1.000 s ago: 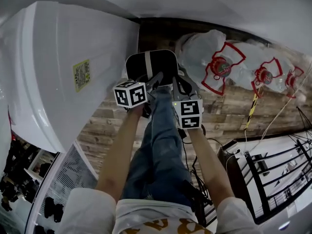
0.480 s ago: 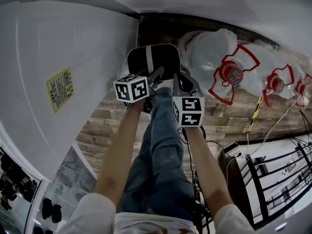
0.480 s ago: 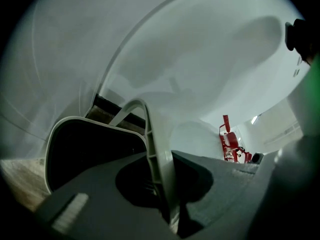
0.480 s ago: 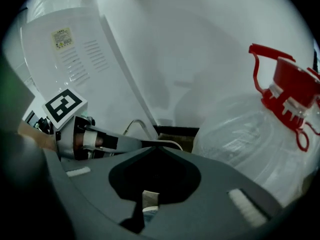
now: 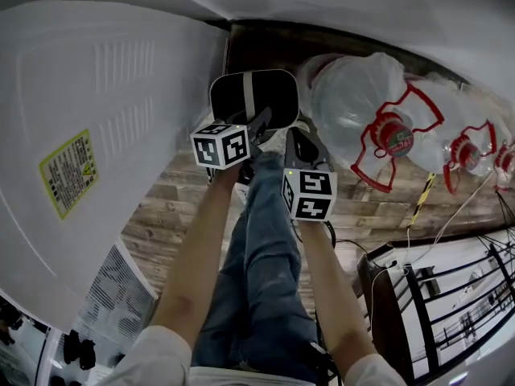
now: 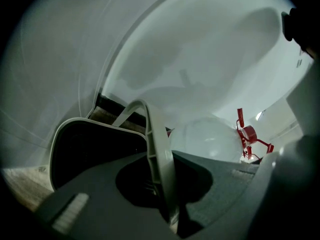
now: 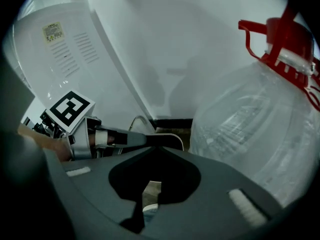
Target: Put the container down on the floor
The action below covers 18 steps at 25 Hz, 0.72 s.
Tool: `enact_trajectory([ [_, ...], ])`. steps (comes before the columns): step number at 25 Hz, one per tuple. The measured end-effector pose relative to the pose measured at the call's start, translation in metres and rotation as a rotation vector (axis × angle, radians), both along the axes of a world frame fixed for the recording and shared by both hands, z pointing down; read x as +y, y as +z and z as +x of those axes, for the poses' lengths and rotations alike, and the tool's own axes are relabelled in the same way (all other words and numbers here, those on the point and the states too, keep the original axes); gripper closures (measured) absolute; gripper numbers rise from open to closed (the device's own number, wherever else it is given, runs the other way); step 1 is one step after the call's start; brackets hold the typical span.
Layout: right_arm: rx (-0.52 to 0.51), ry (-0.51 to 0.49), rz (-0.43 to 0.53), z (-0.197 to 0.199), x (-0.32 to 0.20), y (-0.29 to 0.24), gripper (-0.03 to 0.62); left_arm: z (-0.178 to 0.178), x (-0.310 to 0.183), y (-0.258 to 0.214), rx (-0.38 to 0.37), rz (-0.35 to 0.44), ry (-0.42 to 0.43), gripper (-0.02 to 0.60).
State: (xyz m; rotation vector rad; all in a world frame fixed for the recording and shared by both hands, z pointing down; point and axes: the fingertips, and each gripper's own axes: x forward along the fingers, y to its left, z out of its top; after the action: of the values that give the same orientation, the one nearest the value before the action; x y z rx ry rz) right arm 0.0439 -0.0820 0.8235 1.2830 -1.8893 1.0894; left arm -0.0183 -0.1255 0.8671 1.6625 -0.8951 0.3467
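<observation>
I am reaching both arms straight down in front of me, my left forearm (image 5: 201, 248) and right forearm (image 5: 326, 288) running close alongside my jeans leg (image 5: 265, 256) and drawing in toward each other at the wrists. My left gripper (image 5: 259, 127) is pointing down and away from me, its marker cube (image 5: 221, 145) turned up toward my head. Its fingers are pinching the pale handle (image 6: 157, 154) of the container (image 5: 269, 99), which is standing up edge-on between them. The container, black with a white rim, is hanging from that handle low over the wood floor (image 5: 161, 215), tucked in the corner by the wall between the big white appliance (image 5: 105, 135) on my left and the clear water jug (image 5: 354, 103) with its red cap on my right. I cannot tell whether its base is touching the boards.

My right gripper (image 5: 296, 139) is sitting just beside the left one, a little nearer to me and angled the same way, with its own cube (image 5: 310, 194) facing up. Its fingers are pressed together at the tips, with nothing showing between them, and they are pointing at the container's near rim. The jug is bulging close against that gripper's right side.
</observation>
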Motion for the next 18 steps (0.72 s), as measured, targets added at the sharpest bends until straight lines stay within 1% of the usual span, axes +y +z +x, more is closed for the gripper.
enact_trajectory([
  [3, 0.012, -0.01, -0.016, 0.003, 0.0, 0.005, 0.566, -0.001, -0.004, 0.006, 0.004, 0.003, -0.023, 0.551],
  [9, -0.006, -0.049, -0.035, -0.002, 0.001, 0.009, 0.566, -0.005, -0.004, 0.015, 0.004, 0.03, -0.043, 0.551],
  [13, -0.001, -0.058, -0.026, -0.008, -0.005, 0.01, 0.566, -0.01, -0.002, 0.018, 0.005, 0.047, -0.06, 0.551],
  [15, 0.006, -0.061, -0.026, -0.009, -0.006, 0.01, 0.566, -0.013, 0.001, 0.02, -0.01, 0.046, -0.068, 0.552],
  [18, 0.011, -0.073, -0.028, -0.015, -0.005, 0.009, 0.566, -0.024, 0.004, 0.022, -0.075, 0.047, -0.075, 0.554],
])
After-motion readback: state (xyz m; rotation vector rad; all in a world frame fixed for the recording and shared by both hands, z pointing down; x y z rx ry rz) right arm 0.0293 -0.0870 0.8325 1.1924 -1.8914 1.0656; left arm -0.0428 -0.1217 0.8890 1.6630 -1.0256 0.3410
